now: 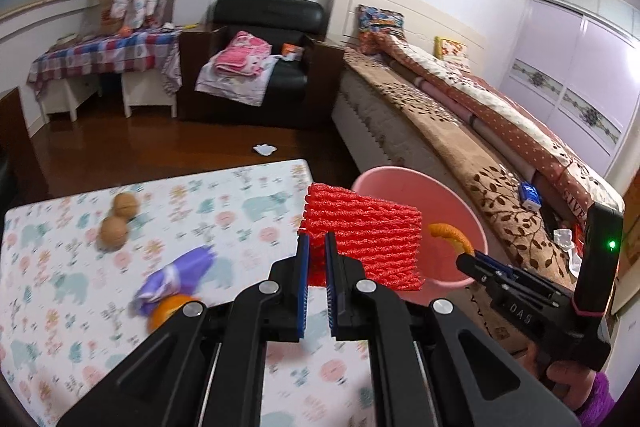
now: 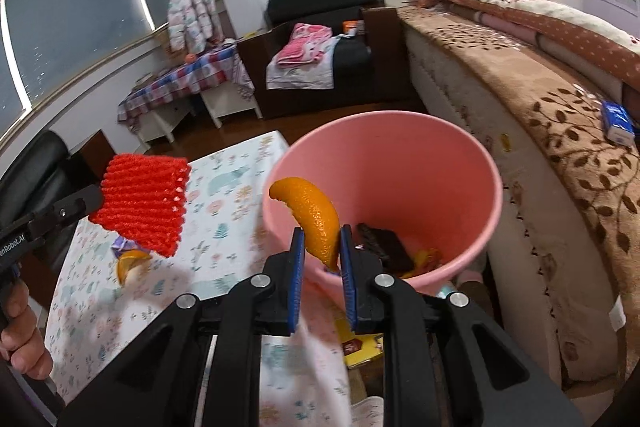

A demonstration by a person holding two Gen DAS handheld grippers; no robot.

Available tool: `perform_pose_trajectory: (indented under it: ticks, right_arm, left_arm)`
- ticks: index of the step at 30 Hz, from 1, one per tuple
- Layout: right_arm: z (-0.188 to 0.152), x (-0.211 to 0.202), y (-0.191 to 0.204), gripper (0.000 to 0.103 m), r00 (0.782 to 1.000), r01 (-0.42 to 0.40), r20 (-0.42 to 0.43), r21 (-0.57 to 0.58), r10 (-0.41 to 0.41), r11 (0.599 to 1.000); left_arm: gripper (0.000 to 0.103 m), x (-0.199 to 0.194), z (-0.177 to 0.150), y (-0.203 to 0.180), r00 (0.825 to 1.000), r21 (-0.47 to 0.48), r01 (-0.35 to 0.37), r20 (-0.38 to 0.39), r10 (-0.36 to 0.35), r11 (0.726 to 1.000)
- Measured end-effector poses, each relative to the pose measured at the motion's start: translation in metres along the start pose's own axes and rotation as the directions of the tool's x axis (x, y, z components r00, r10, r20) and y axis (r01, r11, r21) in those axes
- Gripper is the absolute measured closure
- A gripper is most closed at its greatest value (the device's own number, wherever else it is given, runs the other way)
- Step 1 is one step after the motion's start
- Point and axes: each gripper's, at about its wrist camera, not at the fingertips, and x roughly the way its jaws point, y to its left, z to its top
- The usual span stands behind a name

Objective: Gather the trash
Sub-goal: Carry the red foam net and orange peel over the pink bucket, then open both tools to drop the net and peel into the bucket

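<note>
My left gripper (image 1: 316, 247) pinches a red foam net (image 1: 362, 239) by its lower corner, holding it up just beside the pink bucket (image 1: 476, 227) — over the edge of the counter (image 1: 60, 267). My right gripper (image 2: 322, 251) is clamped on a curl of orange peel (image 2: 312, 215) above the bucket's near rim, with dark and orange scraps already lying at the bottom. On the right gripper's body I read "DAS"; on the left one, "enRobot.AI". A purple wrapper (image 1: 176, 275), an orange piece (image 1: 168, 309) and two walnuts (image 1: 120, 219) lie on the counter.
</note>
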Motion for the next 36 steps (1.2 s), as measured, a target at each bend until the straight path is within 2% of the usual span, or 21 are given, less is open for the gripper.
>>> perform_pose_trajectory:
  ticks: [9,17,36]
  right_arm:
    - [0.001,0.006,-0.028,0.085,0.999,0.054,0.007,0.030,-0.054,0.998]
    - [0.001,0.018,-0.043,0.085,0.997,0.073,-0.015,0.053,-0.073,0.996]
    - [0.004,0.038,-0.049,0.085,0.994,0.106,-0.035,0.046,-0.104,0.993]
  left_arm:
    - [0.096,0.055,0.008,-0.047,0.999,0.086,0.000,-0.046,0.004,0.996]
    - [0.096,0.094,0.002,-0.065,0.994,0.109,-0.003,-0.104,0.014,0.994]
    - [0.096,0.123,-0.004,-0.078,0.989,0.111,0.026,-0.147,-0.010,0.994]
